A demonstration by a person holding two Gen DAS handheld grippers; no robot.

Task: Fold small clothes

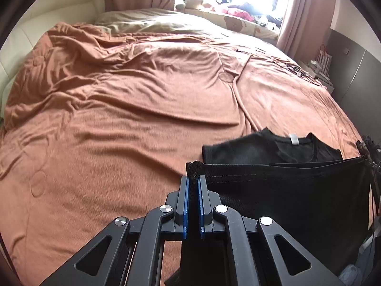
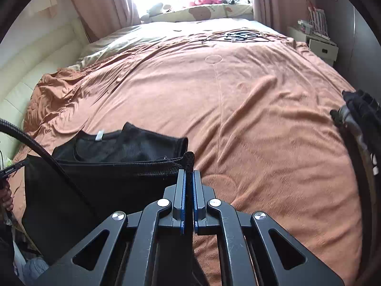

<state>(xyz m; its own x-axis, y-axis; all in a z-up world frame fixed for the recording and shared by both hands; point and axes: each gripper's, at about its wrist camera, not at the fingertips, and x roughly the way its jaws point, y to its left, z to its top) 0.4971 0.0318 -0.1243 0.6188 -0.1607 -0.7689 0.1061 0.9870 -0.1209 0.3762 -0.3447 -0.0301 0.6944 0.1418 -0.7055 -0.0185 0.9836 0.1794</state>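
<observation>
A black mesh T-shirt (image 1: 285, 190) is held up by its bottom hem over the near edge of the bed. My left gripper (image 1: 193, 178) is shut on the hem's left corner, which pokes out above the blue pads. In the right wrist view, my right gripper (image 2: 188, 172) is shut on the other hem corner of the black T-shirt (image 2: 114, 171). The hem stretches taut between the two grippers. The shirt's collar end with a white label (image 1: 294, 139) lies on the orange bedspread beyond the hem, one short sleeve (image 2: 166, 145) sticking out sideways.
The orange bedspread (image 1: 131, 109) is wrinkled, with a beige quilt (image 1: 147, 21) at the far end. Soft toys and clothes (image 1: 214, 2) fill the window sill. Dark cables (image 2: 238, 34) lie on the far bed. A white bedside cabinet (image 2: 319, 45) stands right. A black cable (image 2: 35, 147) crosses at left.
</observation>
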